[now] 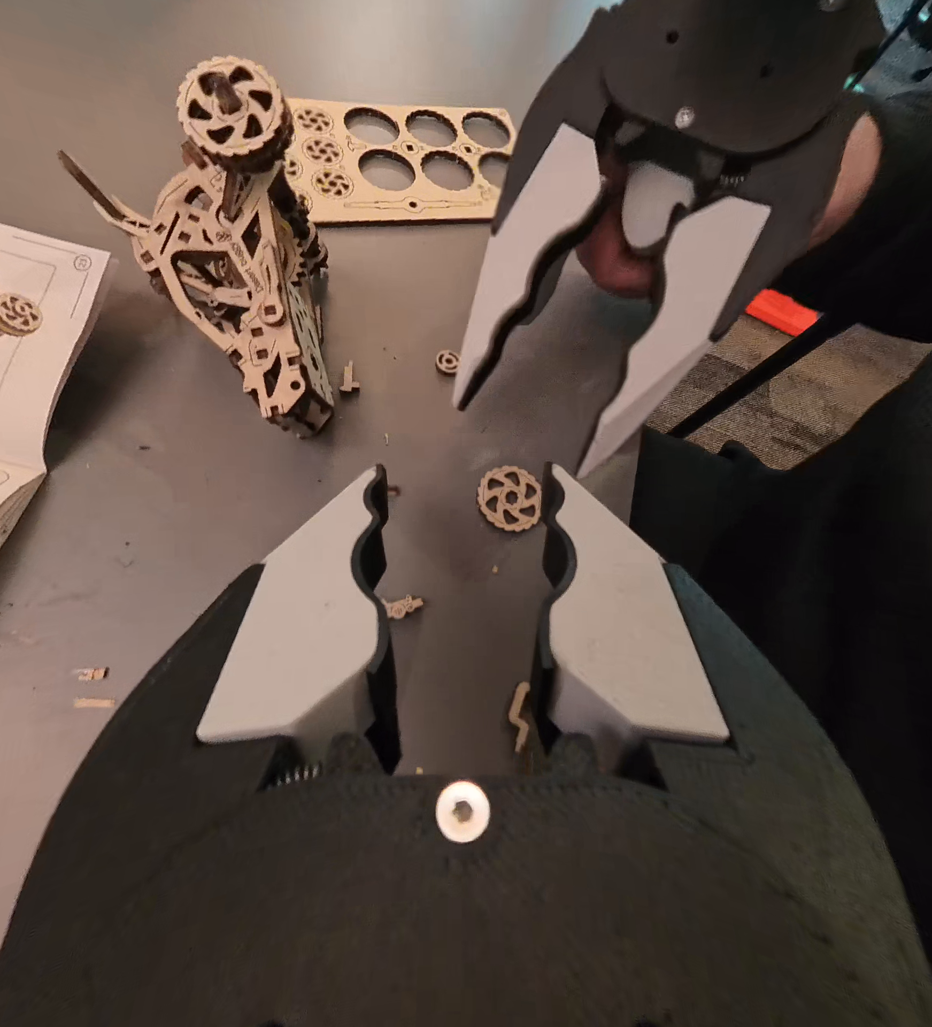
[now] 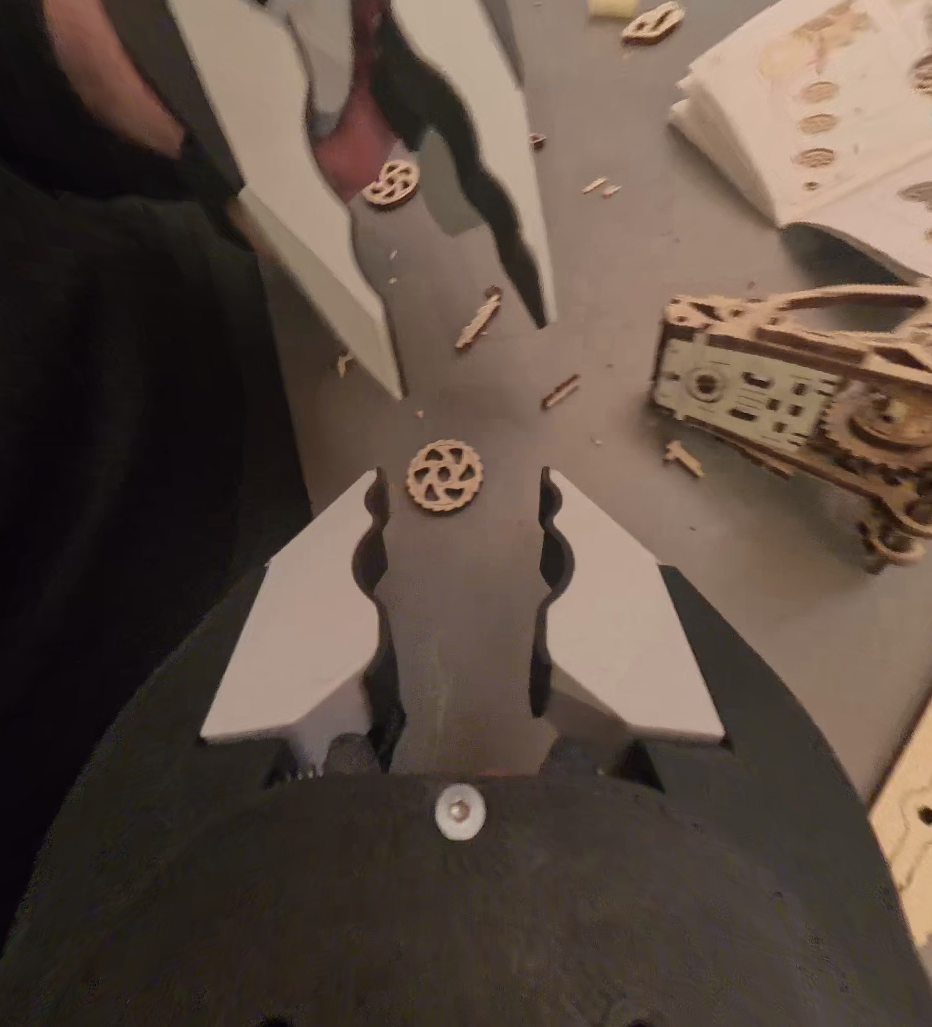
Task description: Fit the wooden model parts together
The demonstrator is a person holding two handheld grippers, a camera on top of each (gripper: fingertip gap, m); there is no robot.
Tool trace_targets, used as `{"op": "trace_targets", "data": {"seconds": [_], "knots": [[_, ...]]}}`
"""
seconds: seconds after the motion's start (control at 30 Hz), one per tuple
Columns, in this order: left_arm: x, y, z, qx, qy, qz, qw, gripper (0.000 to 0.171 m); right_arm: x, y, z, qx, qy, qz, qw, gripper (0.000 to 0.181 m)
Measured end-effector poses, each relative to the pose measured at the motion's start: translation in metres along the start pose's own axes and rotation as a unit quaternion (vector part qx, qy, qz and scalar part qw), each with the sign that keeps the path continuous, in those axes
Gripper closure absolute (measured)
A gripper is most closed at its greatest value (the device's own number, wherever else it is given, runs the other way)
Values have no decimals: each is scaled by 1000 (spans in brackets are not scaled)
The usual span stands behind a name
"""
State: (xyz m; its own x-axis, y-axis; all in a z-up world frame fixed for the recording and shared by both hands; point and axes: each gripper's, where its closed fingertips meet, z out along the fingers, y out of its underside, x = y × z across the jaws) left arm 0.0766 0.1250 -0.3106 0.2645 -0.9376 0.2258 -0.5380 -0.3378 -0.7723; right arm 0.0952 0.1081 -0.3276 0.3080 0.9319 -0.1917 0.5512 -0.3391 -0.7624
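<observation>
Left tool and right tool: both gaping wide, gripping nothing. Flat round toothed wooden gear lies on the grey desk beside the tips. Left view only: punched-out plywood sheet, half-built wooden model upright. Right view only: second small wooden gear.

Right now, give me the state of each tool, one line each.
Left tool: open, holding nothing, poised over the grey table beside a loose wooden gear.
Right tool: open, holding nothing, the same gear near its left fingertip.
</observation>
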Motion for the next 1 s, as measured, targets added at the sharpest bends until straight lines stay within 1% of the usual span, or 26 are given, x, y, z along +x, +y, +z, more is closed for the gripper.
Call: {"op": "trace_targets", "data": {"seconds": [0.1, 0.13, 0.17, 0.23, 0.33, 0.4, 0.47, 0.53, 0.63, 0.67, 0.7, 0.77, 0.83, 0.87, 0.9, 0.97, 1.0], "knots": [[-1, 2, -4, 4, 4, -7, 1000, 120, -4, 12, 17, -42, 3, -34, 999, 131], [-2, 3, -5, 2, 3, -5, 1000, 120, -5, 11, 21, -39, 2, -40, 998, 136], [-2, 3, -6, 1, -1, 0, 1000, 120, -6, 11, 24, -45, 0, -46, 998, 151], [-3, 1, -9, 6, -5, 4, 1000, 120, -7, 10, 25, -45, -8, -45, 998, 171], [0, 3, -10, 8, 5, -3, 1000, 120, -5, 9, 23, -41, -5, -43, 998, 171], [6, 7, -8, -1, 18, -1, 1000, 119, -6, 8, 20, -35, -11, -34, 999, 171], [16, 11, -2, -14, 28, 17, 999, 120, -6, 4, 13, -23, -12, -30, 999, 163], [28, 17, 9, -39, 36, 45, 998, 120, -6, 6, 10, -25, -7, -21, 999, 164], [36, 34, 30, -101, 22, 96, 990, 120, -6, 12, 10, -26, -12, -6, 1000, 164], [36, 36, 35, -109, 12, 104, 989, 122, -5, 13, 9, -28, -6, -8, 1000, 164], [37, 33, 37, -103, 10, 103, 989, 130, -7, 14, 8, -29, -5, -14, 999, 173], [38, 31, 40, -103, 18, 82, 991, 136, -10, 13, 7, -24, -4, -21, 999, 175], [37, 31, 40, -109, 22, 78, 991, 146, -12, 10, 4, -13, -7, -20, 1000, 179], [38, 31, 41, -113, 25, 79, 990, 150, -11, 8, 3, -5, -4, -18, 1000, 179], [37, 29, 42, -111, 20, 80, 990, 151, -10, 8, 1, -4, -1, -17, 1000, 180], [36, 26, 42, -101, 16, 80, 991, 156, -9, 7, -1, 5, 4, -21, 1000, 180], [35, 23, 41, -92, 17, 77, 993, 161, -10, 5, -4, 12, 5, -23, 1000, 180]]}}
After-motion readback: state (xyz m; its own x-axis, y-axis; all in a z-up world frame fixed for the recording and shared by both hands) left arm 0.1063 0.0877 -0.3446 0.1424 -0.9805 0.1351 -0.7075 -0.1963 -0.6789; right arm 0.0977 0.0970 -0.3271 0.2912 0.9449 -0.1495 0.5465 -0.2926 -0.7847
